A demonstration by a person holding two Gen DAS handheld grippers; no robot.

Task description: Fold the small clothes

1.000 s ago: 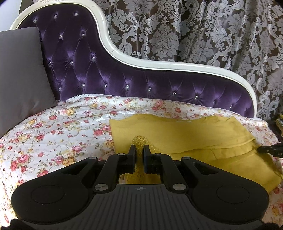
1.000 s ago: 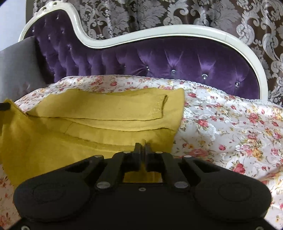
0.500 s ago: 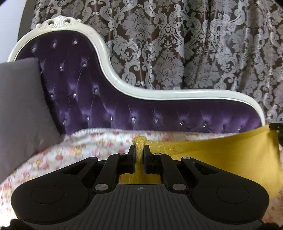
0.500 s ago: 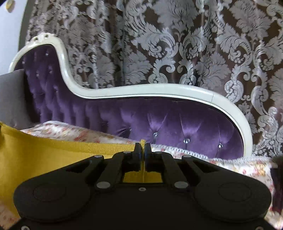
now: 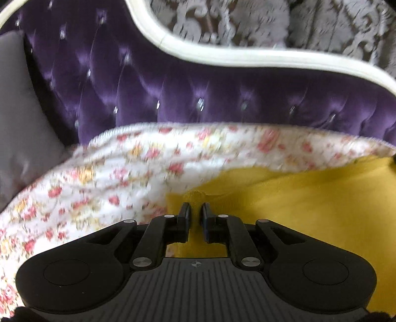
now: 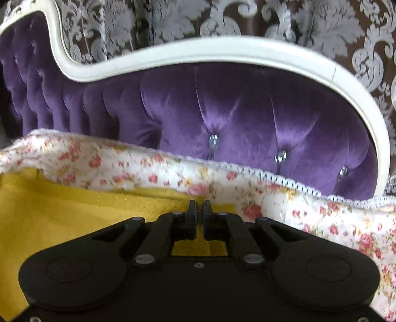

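Note:
A mustard-yellow garment (image 5: 309,205) lies on the floral cover of a sofa seat (image 5: 123,173). My left gripper (image 5: 194,210) is shut on the garment's left corner, low over the seat. In the right wrist view the same garment (image 6: 74,213) spreads to the left, and my right gripper (image 6: 200,208) is shut on its right corner, close to the seat near the backrest. The cloth under both grippers is hidden by their black bodies.
The purple tufted backrest (image 6: 222,111) with a white frame (image 6: 198,49) rises right behind the seat. A grey cushion (image 5: 19,111) leans at the left end. A patterned curtain (image 6: 247,17) hangs behind the sofa.
Both grippers lifted the garment's corners up, carried them toward the backrest, and have now come down low over the seat with the cloth still held.

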